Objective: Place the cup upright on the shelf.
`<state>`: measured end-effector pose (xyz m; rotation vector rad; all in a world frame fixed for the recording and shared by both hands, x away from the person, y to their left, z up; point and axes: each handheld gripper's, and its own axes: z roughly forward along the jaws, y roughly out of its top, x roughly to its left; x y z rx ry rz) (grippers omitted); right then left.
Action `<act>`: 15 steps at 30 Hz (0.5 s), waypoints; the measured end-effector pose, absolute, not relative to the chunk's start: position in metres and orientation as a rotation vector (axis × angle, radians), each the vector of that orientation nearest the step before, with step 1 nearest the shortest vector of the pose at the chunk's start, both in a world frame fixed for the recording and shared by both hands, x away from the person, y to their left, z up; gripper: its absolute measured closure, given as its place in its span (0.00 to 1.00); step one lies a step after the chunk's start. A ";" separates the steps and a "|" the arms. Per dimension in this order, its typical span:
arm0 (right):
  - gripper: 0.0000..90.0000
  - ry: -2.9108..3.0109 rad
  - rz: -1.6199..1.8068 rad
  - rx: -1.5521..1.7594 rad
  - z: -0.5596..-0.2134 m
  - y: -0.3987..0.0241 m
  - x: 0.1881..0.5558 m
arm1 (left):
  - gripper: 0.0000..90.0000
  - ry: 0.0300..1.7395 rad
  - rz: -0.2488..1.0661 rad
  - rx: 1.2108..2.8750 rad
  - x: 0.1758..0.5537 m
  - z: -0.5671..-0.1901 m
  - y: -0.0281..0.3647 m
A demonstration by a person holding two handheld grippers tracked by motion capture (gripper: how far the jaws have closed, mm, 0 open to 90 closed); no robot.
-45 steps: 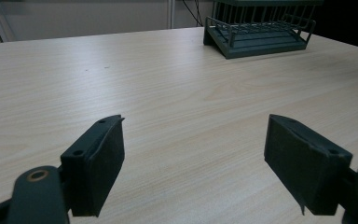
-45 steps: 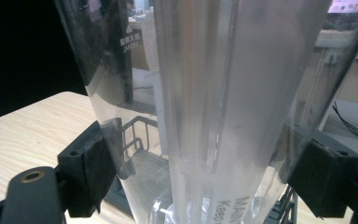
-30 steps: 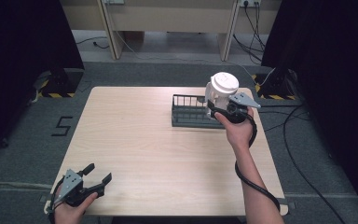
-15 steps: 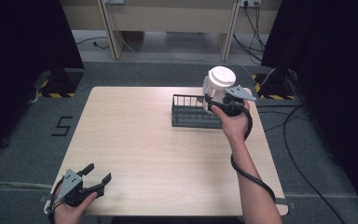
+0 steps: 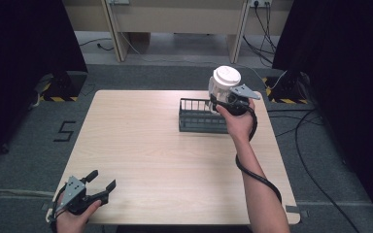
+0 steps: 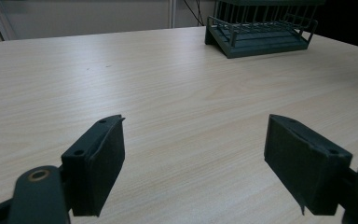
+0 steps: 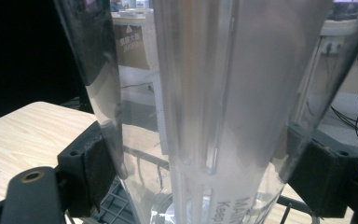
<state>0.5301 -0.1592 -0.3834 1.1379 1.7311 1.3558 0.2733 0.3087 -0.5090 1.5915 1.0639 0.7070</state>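
Note:
A clear plastic jug (image 5: 223,85) with a white lid hangs above the right end of a dark wire rack (image 5: 200,116) at the table's back right. My right gripper (image 5: 225,99) is shut on the jug. In the right gripper view the jug's clear wall (image 7: 223,107) stands between both jaws, with the rack (image 7: 121,207) just below it. My left gripper (image 5: 99,182) rests open at the table's front left corner. The left gripper view has bare tabletop between its jaws and the rack (image 6: 261,30) far off.
The wooden table (image 5: 150,160) has open surface across its middle and left. Cables lie on the floor (image 5: 315,126) to the right. Desk legs stand behind the table.
My right gripper has carried the jug a little farther back and higher over the rack's right end. The left gripper has not moved.

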 end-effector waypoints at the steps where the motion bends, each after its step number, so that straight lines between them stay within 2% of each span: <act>1: 0.20 1.730 1.354 1.144 -0.384 -0.159 0.532 | 0.22 1.064 0.707 1.592 0.273 -0.509 0.309; 15: 0.20 1.749 1.335 1.171 -0.390 -0.151 0.546 | 0.22 1.065 0.704 1.589 0.274 -0.509 0.309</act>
